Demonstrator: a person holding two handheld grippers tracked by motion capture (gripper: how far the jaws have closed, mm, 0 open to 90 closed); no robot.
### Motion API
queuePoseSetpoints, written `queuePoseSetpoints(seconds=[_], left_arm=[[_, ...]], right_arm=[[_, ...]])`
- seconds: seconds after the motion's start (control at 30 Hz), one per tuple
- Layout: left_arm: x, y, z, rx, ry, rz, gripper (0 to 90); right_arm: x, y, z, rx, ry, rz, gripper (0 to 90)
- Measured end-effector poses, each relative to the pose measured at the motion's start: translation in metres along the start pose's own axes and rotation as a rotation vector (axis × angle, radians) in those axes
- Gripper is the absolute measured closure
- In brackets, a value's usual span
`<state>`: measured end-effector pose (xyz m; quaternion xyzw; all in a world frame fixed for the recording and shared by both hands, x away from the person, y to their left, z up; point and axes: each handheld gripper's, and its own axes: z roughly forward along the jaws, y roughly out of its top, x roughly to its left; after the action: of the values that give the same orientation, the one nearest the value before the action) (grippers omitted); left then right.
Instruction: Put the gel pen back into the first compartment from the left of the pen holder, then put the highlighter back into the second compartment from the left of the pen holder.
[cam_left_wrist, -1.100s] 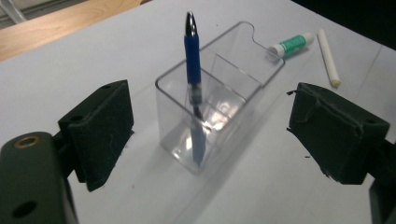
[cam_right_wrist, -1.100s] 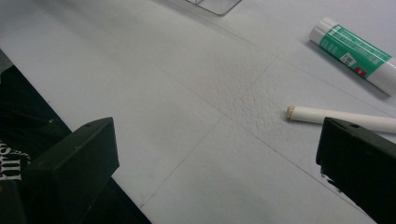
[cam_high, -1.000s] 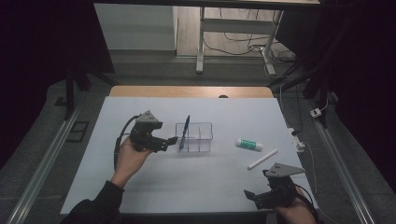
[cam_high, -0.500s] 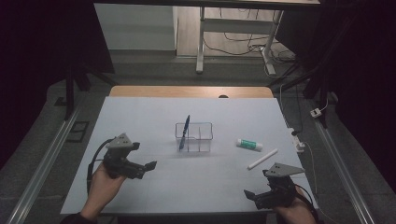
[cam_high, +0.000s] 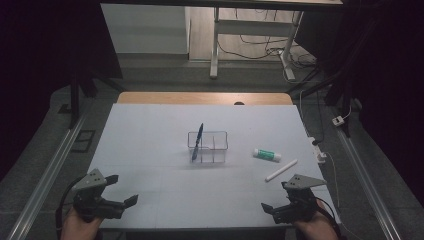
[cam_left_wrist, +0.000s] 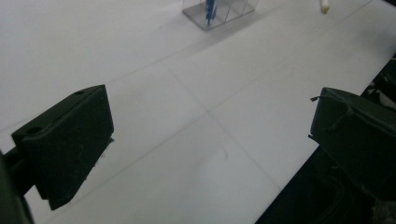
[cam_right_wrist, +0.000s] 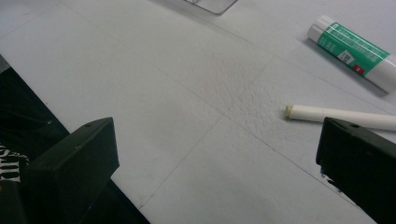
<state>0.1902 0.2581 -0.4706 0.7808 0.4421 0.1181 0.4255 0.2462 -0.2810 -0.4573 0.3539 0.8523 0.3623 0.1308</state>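
High view: both claws empty at the table's near edge, white pen likely next.
Left gripper (cam_high: 122, 189), at 7 o'clock, has just been opening its jaws to full spread, with nothing between them. Right gripper (cam_high: 275, 196), at 5 o'clock, is equally wide and empty. The white pen (cam_high: 281, 170) lies just beyond it toward 12, then the glue stick (cam_high: 266, 155). The clear box (cam_high: 220, 150) at centre holds a leaning blue pen (cam_high: 198, 140). To grip well, square the jaws across the white pen's mid-shaft, go low and close gently.
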Motion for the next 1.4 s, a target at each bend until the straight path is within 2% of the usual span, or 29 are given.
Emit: queuePoseSetpoints(seconds=[0.17, 0.27, 0.53, 0.73, 0.93, 1.03, 1.4], left_arm=[[-0.001, -0.009, 0.000, 0.049, 0.024, -0.001, 0.0], [-0.001, -0.009, -0.002, 0.041, 0.025, 0.000, 0.0], [-0.001, -0.008, 0.001, 0.062, 0.029, 0.007, 0.0], [-0.001, -0.008, 0.001, 0.063, 0.026, -0.003, 0.0], [-0.001, -0.008, 0.001, 0.067, 0.028, 0.000, 0.0], [-0.001, -0.008, 0.002, 0.070, 0.026, -0.001, 0.0], [-0.001, -0.008, 0.002, 0.075, 0.029, 0.000, 0.3]], right_arm=[[0.000, 0.000, 0.000, 0.002, -0.001, 0.001, 0.0], [0.000, 0.000, 0.000, 0.003, 0.000, 0.000, 0.0], [0.000, 0.000, 0.000, 0.004, 0.003, 0.003, 0.0], [-0.003, 0.001, 0.000, -0.004, 0.007, 0.030, 0.0], [-0.014, 0.001, 0.001, 0.013, -0.047, 0.066, 0.0], [-0.022, 0.001, 0.002, 0.007, -0.061, 0.108, 0.0], [-0.048, 0.001, 0.012, 0.043, -0.132, 0.125, 0.0]])
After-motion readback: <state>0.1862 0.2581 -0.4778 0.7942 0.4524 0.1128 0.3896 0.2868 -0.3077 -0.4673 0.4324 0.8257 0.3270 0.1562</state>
